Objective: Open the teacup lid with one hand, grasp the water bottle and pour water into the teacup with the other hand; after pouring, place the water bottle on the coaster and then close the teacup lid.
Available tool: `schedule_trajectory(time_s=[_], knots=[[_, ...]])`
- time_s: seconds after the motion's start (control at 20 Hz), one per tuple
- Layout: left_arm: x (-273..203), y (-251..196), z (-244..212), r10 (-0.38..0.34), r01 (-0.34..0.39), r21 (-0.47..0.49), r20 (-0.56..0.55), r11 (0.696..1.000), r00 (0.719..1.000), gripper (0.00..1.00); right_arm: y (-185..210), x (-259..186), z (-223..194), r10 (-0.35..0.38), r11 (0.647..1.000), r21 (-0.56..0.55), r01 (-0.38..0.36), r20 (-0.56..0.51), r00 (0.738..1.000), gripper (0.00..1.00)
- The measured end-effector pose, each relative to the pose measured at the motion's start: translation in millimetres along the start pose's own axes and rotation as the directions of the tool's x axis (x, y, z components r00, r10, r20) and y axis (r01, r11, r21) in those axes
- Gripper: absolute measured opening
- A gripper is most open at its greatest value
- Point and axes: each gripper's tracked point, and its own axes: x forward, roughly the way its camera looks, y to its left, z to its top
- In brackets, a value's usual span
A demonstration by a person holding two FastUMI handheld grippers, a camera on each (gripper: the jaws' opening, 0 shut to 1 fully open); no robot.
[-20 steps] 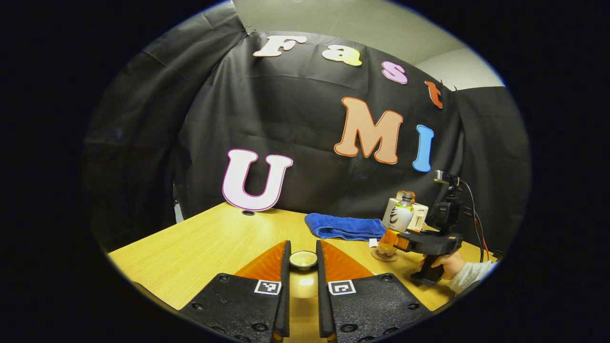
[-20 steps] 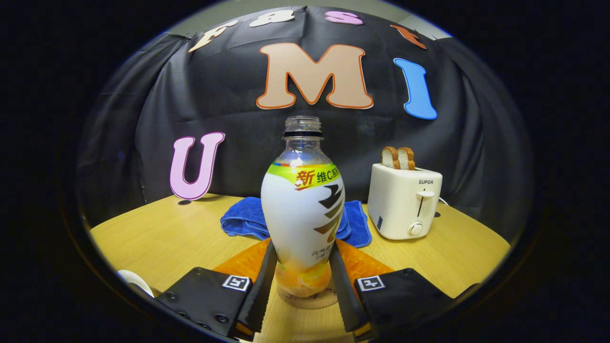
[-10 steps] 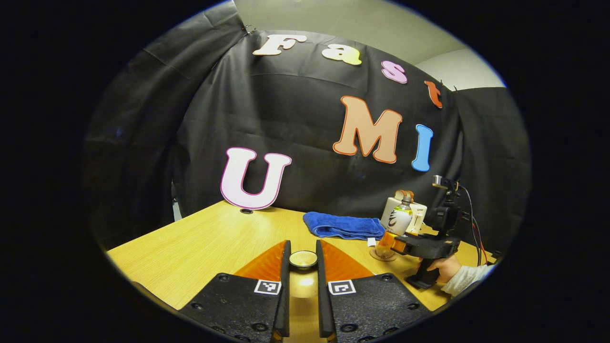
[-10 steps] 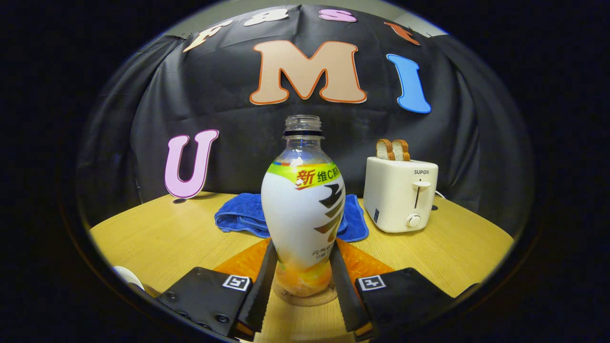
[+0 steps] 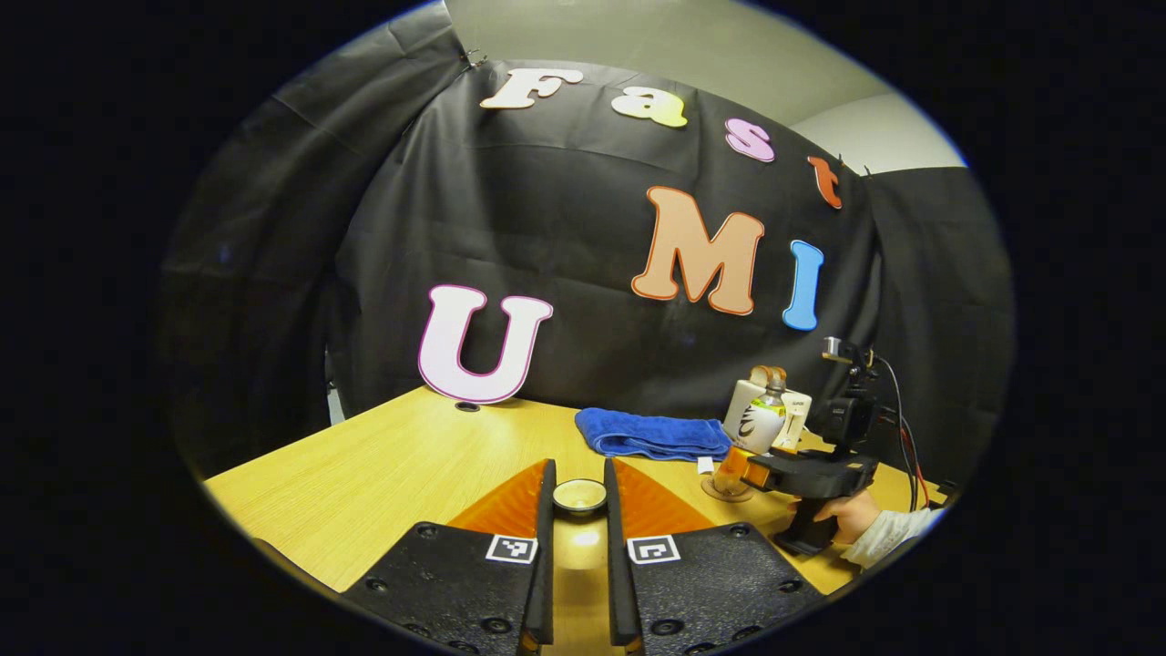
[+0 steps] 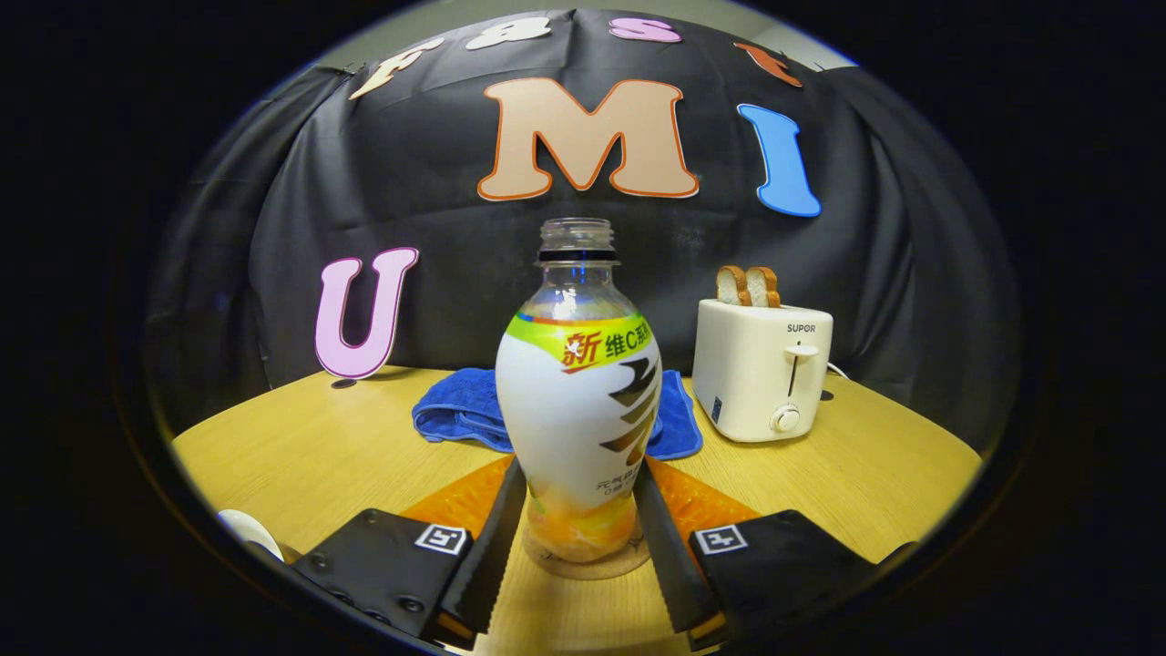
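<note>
The water bottle (image 6: 578,410), capless with a white label and orange drink at the bottom, stands upright on the round cork coaster (image 6: 583,569). My right gripper (image 6: 580,465) is open, its fingers lying close along both sides of the bottle's lower body. In the left gripper view the bottle (image 5: 758,424), coaster (image 5: 726,493) and right gripper (image 5: 742,474) sit at the far right, held by a hand (image 5: 843,515). My left gripper (image 5: 578,466) is shut on the small round teacup lid (image 5: 579,495), held above the table. A white teacup rim (image 6: 246,533) peeks in at the lower left.
A folded blue towel (image 6: 465,415) lies behind the bottle near the black wall. A white toaster (image 6: 763,383) with two bread slices stands to the right of it. The wooden table (image 5: 383,474) spreads left of the lid, and cables hang behind the right gripper.
The bottle came down onto the coaster, and the right gripper's fingers have spread a little. The left gripper keeps still with the lid.
</note>
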Motion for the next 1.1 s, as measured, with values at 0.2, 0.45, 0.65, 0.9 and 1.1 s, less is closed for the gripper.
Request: schedule_trajectory(time_s=[0.2,0.45,0.65,0.9,1.1], knots=[[0,-2,-1,-0.003,0.003,0.004,0.001,1.000,1.000,0.22,1,-4,2,0.003,1.000,-0.011,-0.003,0.014,1.000,0.89],[3,-10,-6,-0.022,0.022,0.033,-0.006,0.999,1.000,0.22,-6,-14,11,-0.009,1.000,-0.022,0.010,0.057,0.998,0.98],[6,-16,-9,-0.035,0.035,0.047,-0.009,0.998,0.999,0.22,-20,-32,16,-0.018,1.000,-0.006,0.018,0.088,0.996,0.93],[13,-30,-22,-0.072,0.074,0.057,-0.033,0.996,0.997,0.22,-48,-64,21,-0.059,0.998,0.007,0.059,0.125,0.990,0.98],[18,-41,-30,-0.097,0.100,0.069,-0.049,0.993,0.994,0.22,-60,-87,19,-0.076,0.997,0.040,0.071,0.137,0.988,0.98]])
